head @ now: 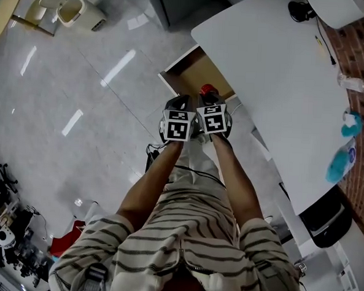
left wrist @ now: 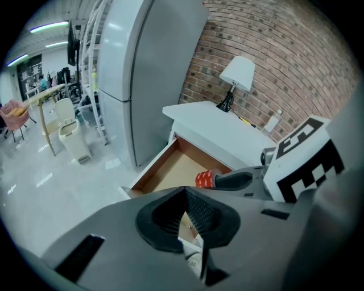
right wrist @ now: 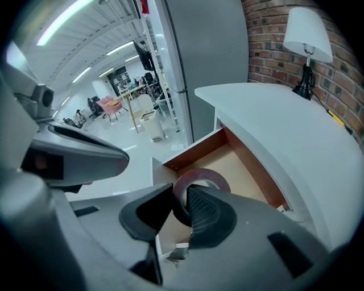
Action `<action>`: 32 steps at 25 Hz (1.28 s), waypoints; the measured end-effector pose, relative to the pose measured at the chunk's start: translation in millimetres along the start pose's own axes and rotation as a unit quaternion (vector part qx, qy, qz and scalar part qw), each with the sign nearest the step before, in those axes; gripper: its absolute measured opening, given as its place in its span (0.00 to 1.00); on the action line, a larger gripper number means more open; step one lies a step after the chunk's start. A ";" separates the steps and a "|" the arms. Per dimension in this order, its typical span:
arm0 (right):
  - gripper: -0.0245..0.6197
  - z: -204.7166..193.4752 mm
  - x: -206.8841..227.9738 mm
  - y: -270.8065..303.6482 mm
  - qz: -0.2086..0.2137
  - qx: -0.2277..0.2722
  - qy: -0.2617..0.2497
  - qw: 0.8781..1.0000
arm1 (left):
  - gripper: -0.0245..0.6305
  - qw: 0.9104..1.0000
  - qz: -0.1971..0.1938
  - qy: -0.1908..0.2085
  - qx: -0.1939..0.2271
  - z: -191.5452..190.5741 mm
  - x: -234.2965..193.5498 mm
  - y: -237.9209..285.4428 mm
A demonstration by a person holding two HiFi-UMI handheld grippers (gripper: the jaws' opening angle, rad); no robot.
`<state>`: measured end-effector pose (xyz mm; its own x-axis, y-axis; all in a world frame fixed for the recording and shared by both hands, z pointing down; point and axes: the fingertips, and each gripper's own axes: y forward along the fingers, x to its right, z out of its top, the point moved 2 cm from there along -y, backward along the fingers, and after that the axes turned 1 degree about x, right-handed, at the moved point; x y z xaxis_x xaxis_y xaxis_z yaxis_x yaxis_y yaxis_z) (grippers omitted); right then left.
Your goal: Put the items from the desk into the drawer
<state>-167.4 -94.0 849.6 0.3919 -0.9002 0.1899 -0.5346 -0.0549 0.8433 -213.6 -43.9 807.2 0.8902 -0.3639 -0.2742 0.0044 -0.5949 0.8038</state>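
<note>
Tape roll (right wrist: 199, 177) first: my right gripper (right wrist: 182, 190) has it pinched, one pad inside the ring and the other against its outer face, so the roll's wall is clamped between the jaws. The roll stands on edge, tilted a little, and hangs over the open drawer (right wrist: 239, 165) with the wooden bottom showing behind it. From the head view the red roll (head: 207, 90) sits at the tip of the right gripper (head: 208, 97), above the drawer (head: 192, 72), which is pulled out from under the counter's (head: 279, 68) front edge near its corner.

My left gripper (left wrist: 185, 190) has its jaws pressed together at the tips with nothing between them. It hangs just beside the right one, their marker cubes nearly touching in the head view, where the left gripper (head: 180, 102) also sits at the drawer's outer end. In the left gripper view I can see the right gripper (left wrist: 233, 181) carrying the roll (left wrist: 208, 178) over the drawer (left wrist: 170, 170).

On the counter (left wrist: 227, 133), a lamp (left wrist: 236, 77) stands at the far edge against the brick wall (left wrist: 273, 51). A clear bottle (head: 355, 85) and two blue items (head: 350, 124) lie along the same wall edge, well apart from the drawer. A grey fridge (left wrist: 148, 68) stands just beyond the counter's far corner.
</note>
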 end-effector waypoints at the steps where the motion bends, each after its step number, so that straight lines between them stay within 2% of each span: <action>1: 0.17 0.1 1.3 2.0 -0.002 -0.001 -0.007 1.000 | 0.04 1.000 0.000 -0.001 -0.001 0.4 -0.4 0.0; 20: 0.17 -33.8 13.7 53.6 -0.012 -0.064 -0.068 0.996 | 0.04 1.000 0.002 -0.010 -0.016 -22.6 -9.7 16.6; 32: 0.17 -50.3 28.2 82.9 -0.023 -0.086 -0.106 0.990 | 0.04 1.000 0.002 -0.004 -0.003 -21.1 -8.6 33.3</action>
<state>-162.9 -102.2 950.2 0.2368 -0.9700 0.0552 -0.3775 -0.0395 0.9252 -211.5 -45.5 847.5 0.8866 -0.3720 -0.2750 0.0038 -0.5886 0.8084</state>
